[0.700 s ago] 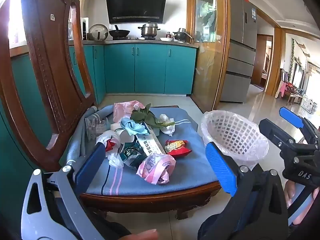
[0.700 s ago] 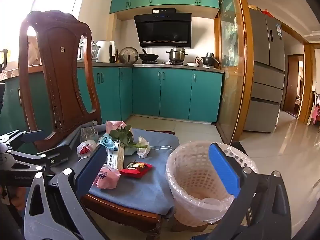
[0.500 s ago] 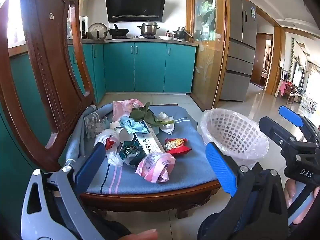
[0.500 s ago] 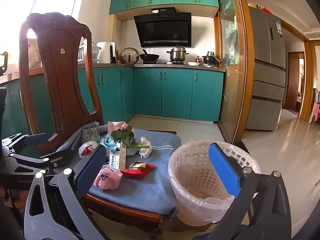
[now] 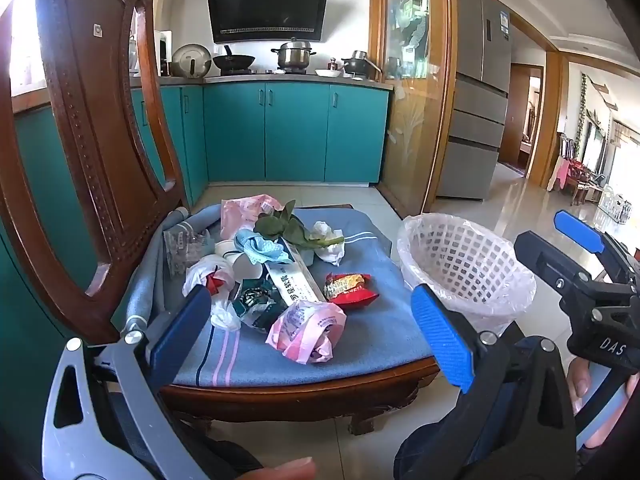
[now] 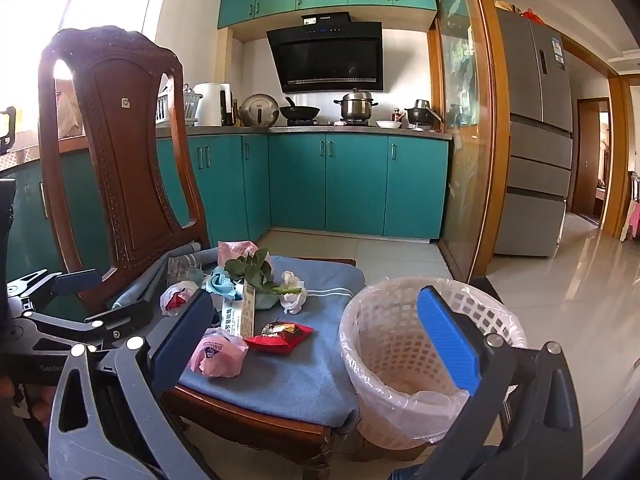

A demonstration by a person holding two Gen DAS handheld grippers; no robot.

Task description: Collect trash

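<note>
Trash (image 5: 280,280) lies on the chair beyond both level, wide-open grippers.

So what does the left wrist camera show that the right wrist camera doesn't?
Only the left wrist view shows the dark green wrapper in the pile and the right gripper, open, beside the basket. Only the right wrist view shows the white kettle and the basket's bottom, with nothing visible in it. Both show the chair cushion, red snack packet, pink bag, lined basket and open left gripper.
</note>
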